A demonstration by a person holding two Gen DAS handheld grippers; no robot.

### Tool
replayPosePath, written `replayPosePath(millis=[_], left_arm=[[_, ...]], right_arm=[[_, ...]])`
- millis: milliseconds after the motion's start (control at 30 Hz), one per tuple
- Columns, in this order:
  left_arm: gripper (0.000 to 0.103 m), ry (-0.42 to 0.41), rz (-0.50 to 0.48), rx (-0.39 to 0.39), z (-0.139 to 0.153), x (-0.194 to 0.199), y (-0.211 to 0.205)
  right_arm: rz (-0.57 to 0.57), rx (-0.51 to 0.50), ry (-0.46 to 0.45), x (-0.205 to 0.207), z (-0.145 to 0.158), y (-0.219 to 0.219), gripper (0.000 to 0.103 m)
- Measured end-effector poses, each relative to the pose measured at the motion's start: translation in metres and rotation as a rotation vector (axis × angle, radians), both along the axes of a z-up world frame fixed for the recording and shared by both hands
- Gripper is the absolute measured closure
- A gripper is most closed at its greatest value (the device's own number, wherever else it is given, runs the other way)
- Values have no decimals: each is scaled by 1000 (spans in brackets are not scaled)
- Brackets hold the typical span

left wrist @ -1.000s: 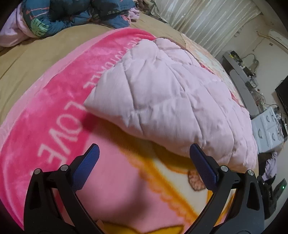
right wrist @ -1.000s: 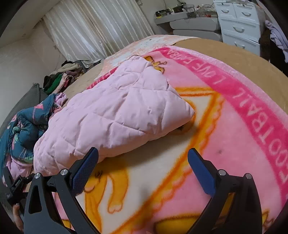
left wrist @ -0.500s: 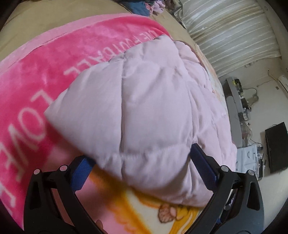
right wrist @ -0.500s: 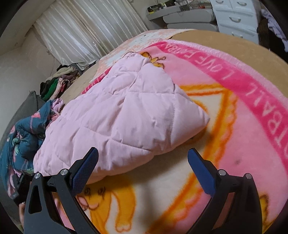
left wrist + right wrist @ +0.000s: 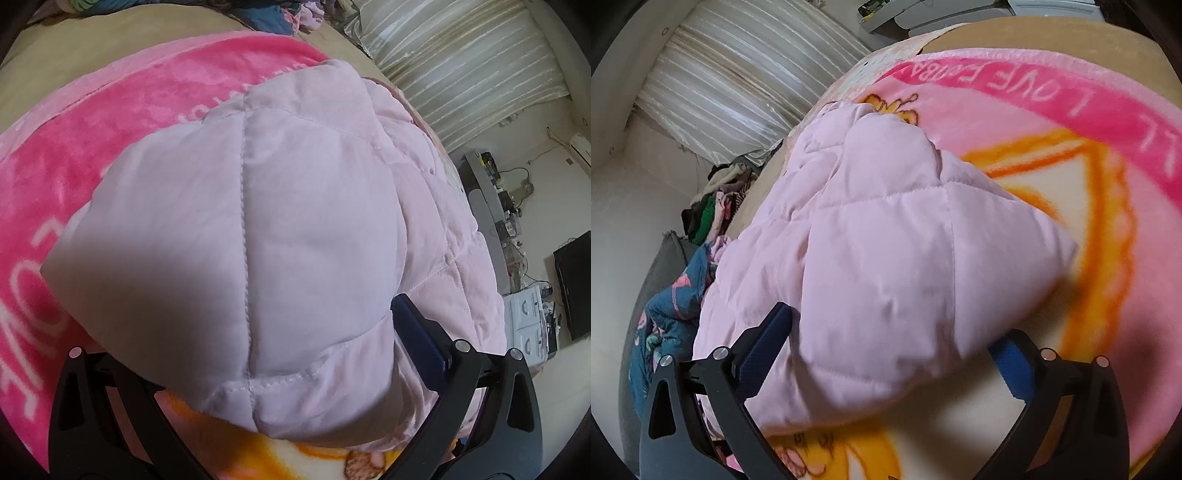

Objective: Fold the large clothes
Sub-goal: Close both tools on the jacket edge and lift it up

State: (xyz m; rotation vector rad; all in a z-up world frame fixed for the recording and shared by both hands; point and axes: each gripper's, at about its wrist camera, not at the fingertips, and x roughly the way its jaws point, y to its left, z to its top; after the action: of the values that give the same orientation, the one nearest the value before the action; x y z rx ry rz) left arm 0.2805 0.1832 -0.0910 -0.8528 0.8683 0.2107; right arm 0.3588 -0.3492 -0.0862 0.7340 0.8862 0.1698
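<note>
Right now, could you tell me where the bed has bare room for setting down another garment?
Free: the pink fleece blanket right of the pale pink quilted jacket, and the tan sheet beyond its border. Crowded: the navy floral bedding and clothes pile left.

I see a pale pink quilted jacket (image 5: 295, 229) lying folded into a thick, puffy bundle on the bed. Its stitched seams cross in large diamond panels. From the right wrist view the jacket (image 5: 871, 266) tapers to a rounded corner at the right, its surface softly wrinkled.
</note>
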Motion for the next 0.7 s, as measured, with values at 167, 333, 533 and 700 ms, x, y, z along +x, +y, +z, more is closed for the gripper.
replayPosePath(millis=[167,333,533,700], left_arm=[[8,-4,-3,5,-3,6,0],[8,-16,-4,10,-4,7,-1],[8,-22,-21,41,-1,11,-4],[34,-40,-64,174,21,13,-19]], right_arm=[[3,83,-5,14,-14,-3,4],[5,115,-14,25,-16,-3,4],[55,72,-37,29,-10,2,18],[165,-71,-126,23,17,18,55]])
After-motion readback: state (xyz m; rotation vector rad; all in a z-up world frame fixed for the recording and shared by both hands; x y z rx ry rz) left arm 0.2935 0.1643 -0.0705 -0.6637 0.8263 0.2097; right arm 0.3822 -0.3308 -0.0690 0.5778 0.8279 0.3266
